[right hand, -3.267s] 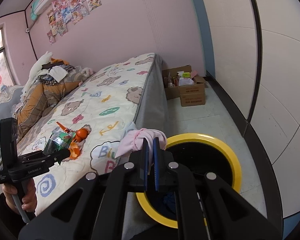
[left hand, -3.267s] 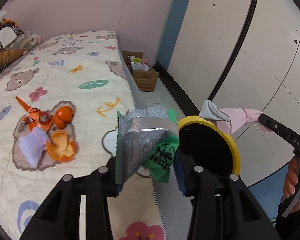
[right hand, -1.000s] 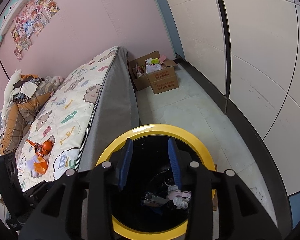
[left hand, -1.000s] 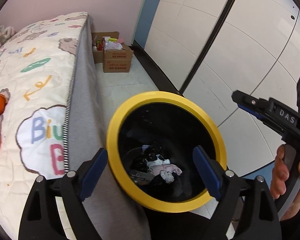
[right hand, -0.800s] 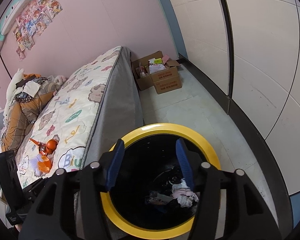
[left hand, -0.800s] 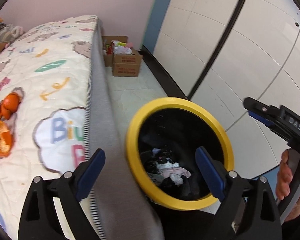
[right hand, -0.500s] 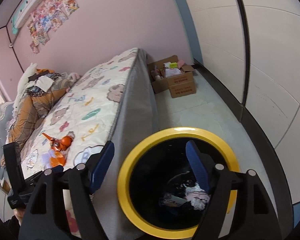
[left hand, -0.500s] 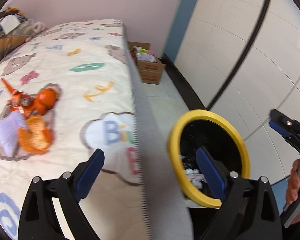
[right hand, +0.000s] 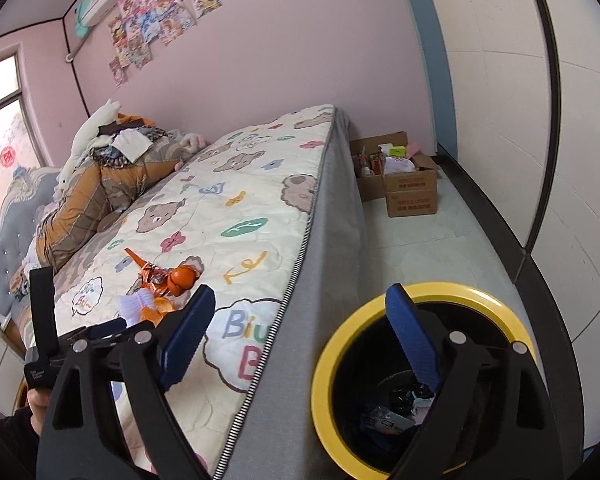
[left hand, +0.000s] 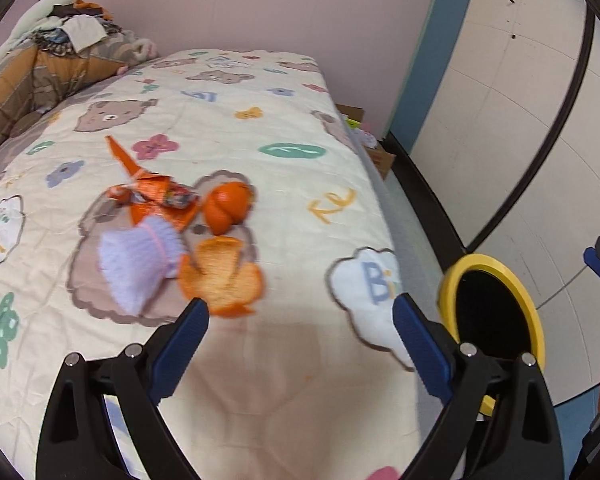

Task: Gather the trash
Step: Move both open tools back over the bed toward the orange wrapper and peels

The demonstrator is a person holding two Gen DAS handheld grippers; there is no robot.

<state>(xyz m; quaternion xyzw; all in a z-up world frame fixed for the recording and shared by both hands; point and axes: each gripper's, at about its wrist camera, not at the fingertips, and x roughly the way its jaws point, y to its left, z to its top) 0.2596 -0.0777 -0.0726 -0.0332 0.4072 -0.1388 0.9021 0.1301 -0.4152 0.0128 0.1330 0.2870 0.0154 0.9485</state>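
- Left gripper (left hand: 300, 328): swung back from bin to bed, jaws wide and empty, above orange peel (left hand: 220, 276) and wrapper (left hand: 160, 200).
- Right gripper (right hand: 300, 320): jaws opening, empty; earlier trash now inside yellow-rimmed bin (right hand: 328, 360).

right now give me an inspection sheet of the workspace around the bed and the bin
surface: patterned quilt on the bed, creased, with trash in one cluster.
job's things: orange wrapper, orange fruit, orange peel, white paper cup liner lie together on the quilt; yellow-rimmed bin on the floor beside the bed, trash already inside.
clutter: heaped bedding and clothes at the far end; open cardboard boxes on the floor.
grippers: left gripper open, empty, aimed at the quilt; right gripper opening, nothing between its fingers.
cables: nothing seen.
surroundings: pink wall with posters, white panelled doors.
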